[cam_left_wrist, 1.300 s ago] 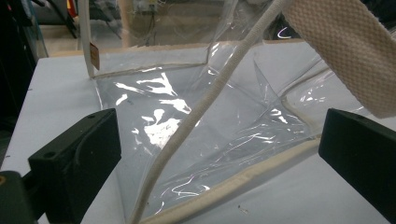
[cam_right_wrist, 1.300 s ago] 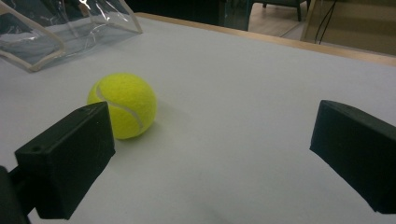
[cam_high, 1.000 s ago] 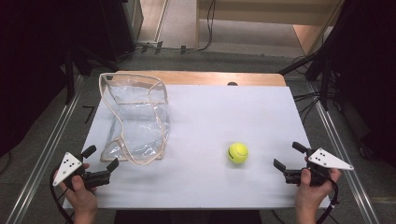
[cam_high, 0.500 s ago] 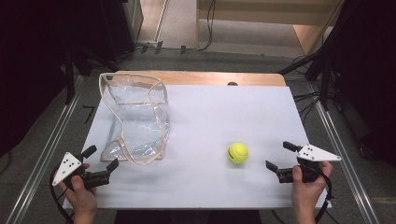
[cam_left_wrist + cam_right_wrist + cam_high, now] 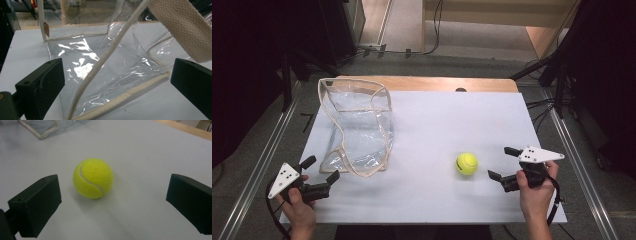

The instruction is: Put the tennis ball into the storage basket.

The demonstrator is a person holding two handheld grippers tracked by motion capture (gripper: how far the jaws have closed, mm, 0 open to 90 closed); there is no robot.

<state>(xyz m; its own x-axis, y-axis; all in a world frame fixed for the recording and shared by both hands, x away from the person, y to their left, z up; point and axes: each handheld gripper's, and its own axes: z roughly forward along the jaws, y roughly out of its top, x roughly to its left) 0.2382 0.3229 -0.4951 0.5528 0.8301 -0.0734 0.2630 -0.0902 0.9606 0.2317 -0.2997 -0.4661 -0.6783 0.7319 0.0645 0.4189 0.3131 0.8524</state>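
Note:
A yellow tennis ball (image 5: 467,163) rests on the white table (image 5: 447,120), right of centre. My right gripper (image 5: 499,162) is just right of it, open, jaws facing the ball. In the right gripper view the ball (image 5: 93,178) lies a short way ahead of the gripper (image 5: 114,186), nearer its left jaw and touching neither. A clear plastic bag (image 5: 357,125) with cream trim stands open at the left. My left gripper (image 5: 321,169) is open at the bag's near corner. In the left gripper view the bag (image 5: 105,65) lies straight ahead of the open gripper (image 5: 117,72), with its cream strap (image 5: 180,27) overhead.
A wooden strip (image 5: 427,83) runs along the table's far edge, with a small dark knob (image 5: 460,90) on it. Metal rails (image 5: 582,165) flank both sides of the table. Cables lie on the floor beyond. White table surface stretches between bag and ball.
My right gripper has moved left along the table toward the tennis ball and now sits close beside it. The left gripper, the bag and the ball have stayed put.

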